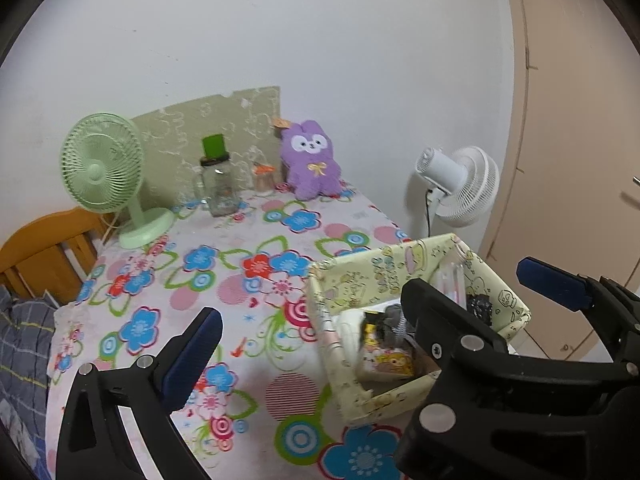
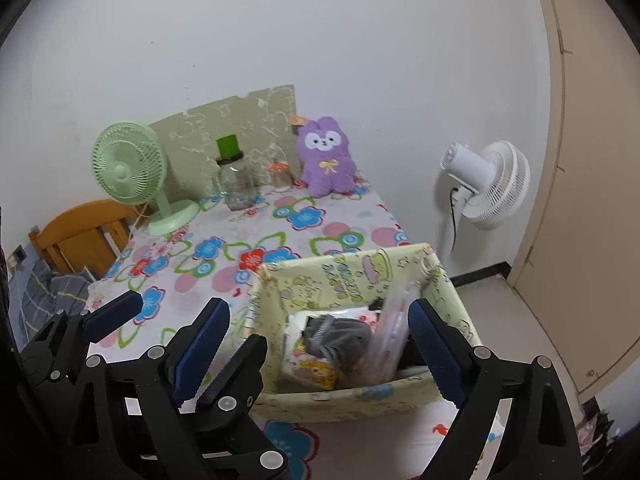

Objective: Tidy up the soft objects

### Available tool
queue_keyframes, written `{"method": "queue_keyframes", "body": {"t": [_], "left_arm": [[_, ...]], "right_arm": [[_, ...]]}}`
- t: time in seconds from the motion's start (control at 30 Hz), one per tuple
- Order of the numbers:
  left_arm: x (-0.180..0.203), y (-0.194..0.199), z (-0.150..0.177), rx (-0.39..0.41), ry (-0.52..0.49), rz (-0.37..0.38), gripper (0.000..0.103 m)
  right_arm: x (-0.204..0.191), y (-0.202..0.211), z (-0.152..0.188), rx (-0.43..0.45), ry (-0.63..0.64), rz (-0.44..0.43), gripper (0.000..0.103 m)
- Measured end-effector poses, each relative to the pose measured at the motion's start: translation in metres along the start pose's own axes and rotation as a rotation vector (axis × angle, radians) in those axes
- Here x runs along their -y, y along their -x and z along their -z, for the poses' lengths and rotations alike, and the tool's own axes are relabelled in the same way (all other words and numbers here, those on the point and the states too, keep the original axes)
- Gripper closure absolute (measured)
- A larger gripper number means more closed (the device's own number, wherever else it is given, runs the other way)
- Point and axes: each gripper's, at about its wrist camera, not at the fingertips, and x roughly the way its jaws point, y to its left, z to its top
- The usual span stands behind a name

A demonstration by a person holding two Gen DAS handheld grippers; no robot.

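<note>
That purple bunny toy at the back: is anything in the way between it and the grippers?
Nothing visible. Only open flowered tablecloth lies between the open left hand-held gripper and the purple bunny. The jar stands left of that path, the yellow box right.

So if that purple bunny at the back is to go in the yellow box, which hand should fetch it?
Probably the left. The left gripper is open over the flowered table, with a bare path to the purple bunny. The right gripper, also open, straddles the yellow box, so the box blocks its way.
</note>
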Motion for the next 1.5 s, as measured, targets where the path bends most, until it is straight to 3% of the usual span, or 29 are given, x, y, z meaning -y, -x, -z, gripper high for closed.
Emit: {"method": "queue_keyframes", "body": {"t": [0.73, 1.1, 1.5], "left_arm": [[-0.081, 0.068, 0.008, 0.118, 0.108, -0.133, 0.0], [-0.103, 0.102, 0.025, 0.172, 0.145, -0.185, 0.0], [-0.112, 0.115, 0.036, 0.198, 0.186, -0.221, 0.0]], "right_arm": [[-0.073, 0.044, -0.007, 0.122, 0.068, -0.06, 0.005], [-0.086, 0.073, 0.006, 0.187, 0.076, -0.058, 0.002], [-0.088, 0.085, 0.013, 0.206, 0.082, -0.071, 0.001]]}}
